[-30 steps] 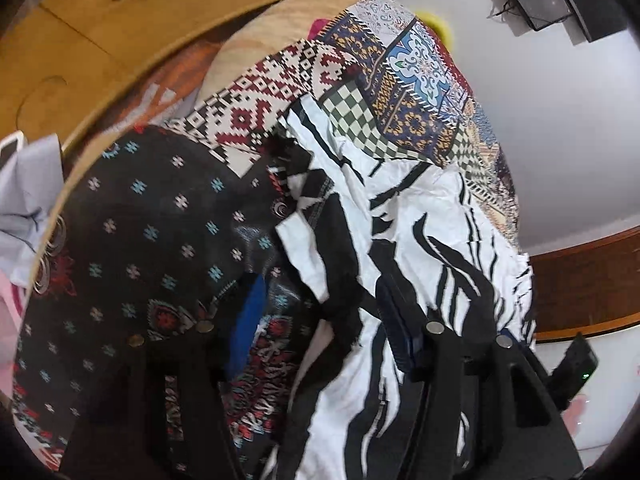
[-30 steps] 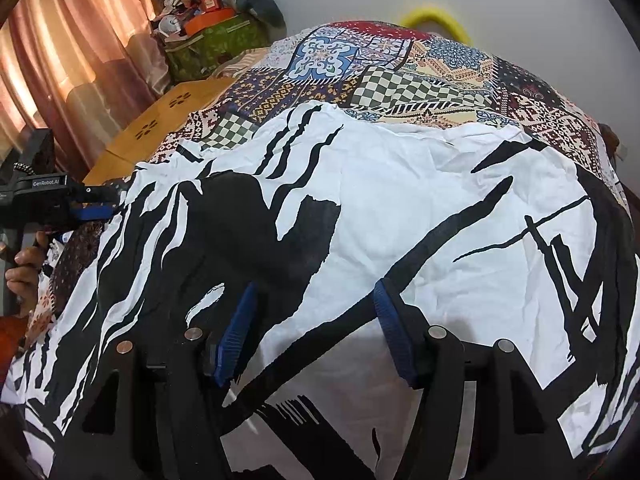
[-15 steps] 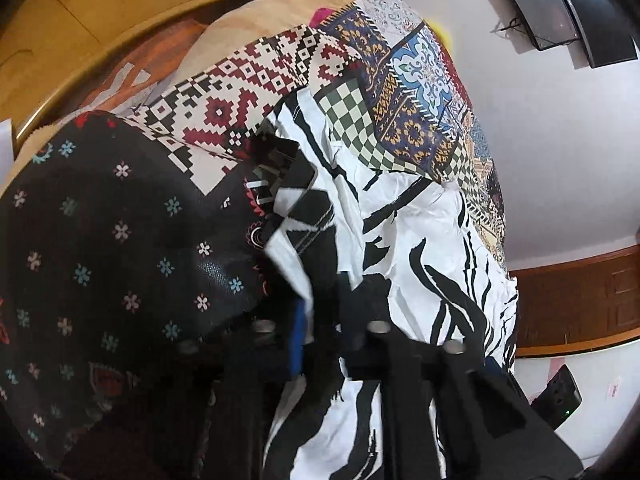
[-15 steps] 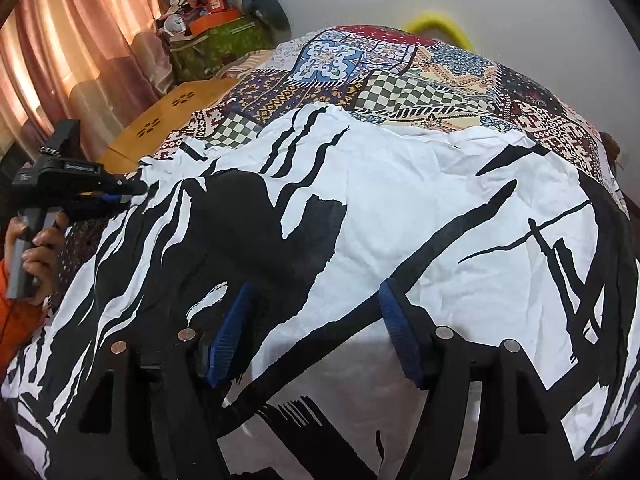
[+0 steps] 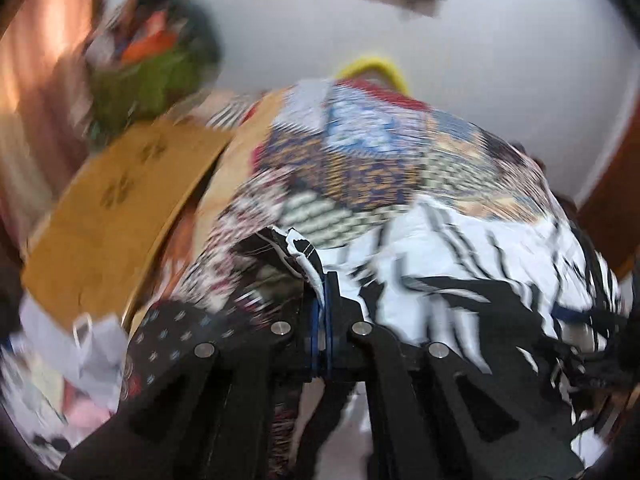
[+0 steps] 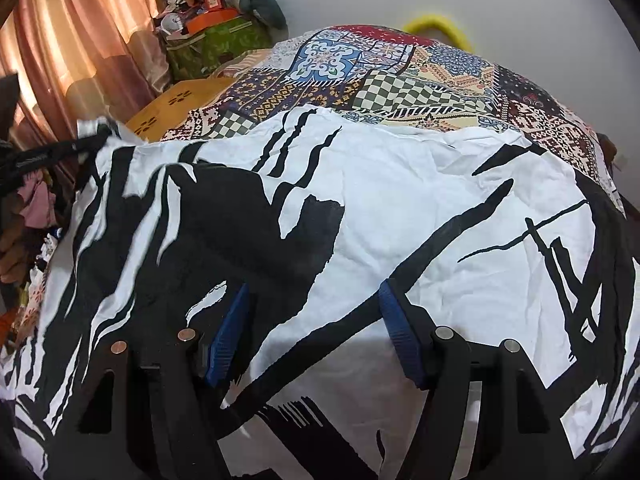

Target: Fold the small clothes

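A black-and-white patterned garment [image 6: 400,208] lies spread across a patchwork quilt [image 6: 400,80] on the bed, no fold yet visible in it. The left gripper [image 5: 323,280] is clamped tight on the garment's far left edge, a tuft of hemmed cloth standing up between its blue pads [image 5: 318,320]. The right gripper [image 6: 312,320] hangs over the near middle of the cloth with its jaws parted and nothing between them (the fabric lies flat beneath). By the look of it the first fold is only starting; the rest remains.
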Motion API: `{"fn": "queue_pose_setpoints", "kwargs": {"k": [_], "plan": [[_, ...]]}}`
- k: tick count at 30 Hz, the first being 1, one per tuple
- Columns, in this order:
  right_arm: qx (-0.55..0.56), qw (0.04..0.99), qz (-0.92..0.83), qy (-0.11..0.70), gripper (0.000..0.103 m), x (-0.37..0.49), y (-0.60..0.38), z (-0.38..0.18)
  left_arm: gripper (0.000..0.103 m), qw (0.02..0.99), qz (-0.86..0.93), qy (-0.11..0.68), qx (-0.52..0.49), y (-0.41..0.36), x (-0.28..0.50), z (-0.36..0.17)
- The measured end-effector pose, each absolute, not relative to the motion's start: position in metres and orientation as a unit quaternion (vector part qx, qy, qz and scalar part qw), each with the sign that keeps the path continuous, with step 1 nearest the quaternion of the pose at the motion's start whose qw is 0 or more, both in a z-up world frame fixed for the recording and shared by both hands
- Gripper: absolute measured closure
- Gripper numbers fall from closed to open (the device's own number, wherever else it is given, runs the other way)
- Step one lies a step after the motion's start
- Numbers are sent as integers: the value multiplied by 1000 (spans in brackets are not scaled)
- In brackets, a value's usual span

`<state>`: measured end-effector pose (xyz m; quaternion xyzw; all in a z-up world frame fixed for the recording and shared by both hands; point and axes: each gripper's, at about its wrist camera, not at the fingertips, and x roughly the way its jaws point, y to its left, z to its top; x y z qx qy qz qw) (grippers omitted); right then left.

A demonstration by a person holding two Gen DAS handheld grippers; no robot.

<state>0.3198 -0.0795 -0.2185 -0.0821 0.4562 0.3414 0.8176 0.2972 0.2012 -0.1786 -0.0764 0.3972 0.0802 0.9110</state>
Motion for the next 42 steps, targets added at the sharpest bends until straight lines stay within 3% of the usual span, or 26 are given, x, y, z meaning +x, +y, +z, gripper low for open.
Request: {"fn": "queue_pose_setpoints", "kwargs": {"k": [4,9,13,16,20,22,27,34,37,42], "plan": [[-88,815,336,463,40,319,-77,-217,101,900,37,434,-17,153,309,-198],[-71,803,333,490,40,323,-79,-208,100,850,-14,524,-47,142,319,-252],[-40,796,337,501,40,322,-79,-196,98,847,-32,528,-56,146,311,-251],[-44,799,343,492,40,318,-68,-183,88,850,-39,522,-61,157,301,-238],[-36,797,361,483,40,316,-46,-169,64,870,-27,489,-61,164,277,-215],[-37,795,367,481,40,318,-33,-165,58,879,-15,472,-68,177,270,-203],[-38,784,383,487,40,332,8,-169,52,887,23,452,-92,219,268,-194],[-12,758,380,529,43,370,66,-206,52,858,2,499,-123,227,296,-237],[-10,750,377,544,49,383,86,-222,52,846,-19,516,-134,219,302,-253],[-10,729,375,573,79,396,108,-247,51,842,-20,523,-132,214,306,-272]]}}
